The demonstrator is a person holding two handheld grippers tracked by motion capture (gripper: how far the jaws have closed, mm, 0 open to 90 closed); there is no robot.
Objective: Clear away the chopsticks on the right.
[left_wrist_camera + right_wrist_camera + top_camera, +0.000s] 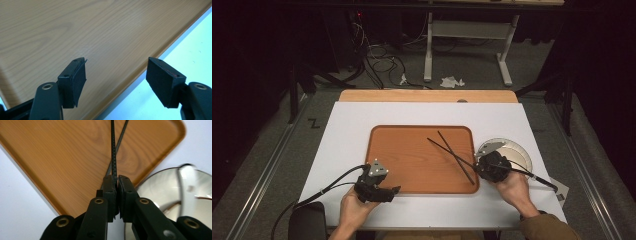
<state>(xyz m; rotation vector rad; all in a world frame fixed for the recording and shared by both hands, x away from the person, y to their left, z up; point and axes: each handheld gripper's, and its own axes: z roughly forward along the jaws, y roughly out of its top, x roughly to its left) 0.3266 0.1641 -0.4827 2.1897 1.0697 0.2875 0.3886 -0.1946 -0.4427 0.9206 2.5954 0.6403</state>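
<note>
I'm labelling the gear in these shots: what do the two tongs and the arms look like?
Both the left tongs and the right tongs are black, each topped by a grey three-cornered plate and trailing a black cable. Their pads are dark and rectangular. An olive-brown sleeve covers the right arm.

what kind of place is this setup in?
Probably a lab recording bench, not a dining room: a white table holding a wooden tray, loose cables on the carpeted floor behind, dark surroundings, handheld claws at work.

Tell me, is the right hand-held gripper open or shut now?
Shut. The right hand-held gripper has its two black jaws pressed on one thin black chopstick, which runs forward over the wooden tray.
</note>
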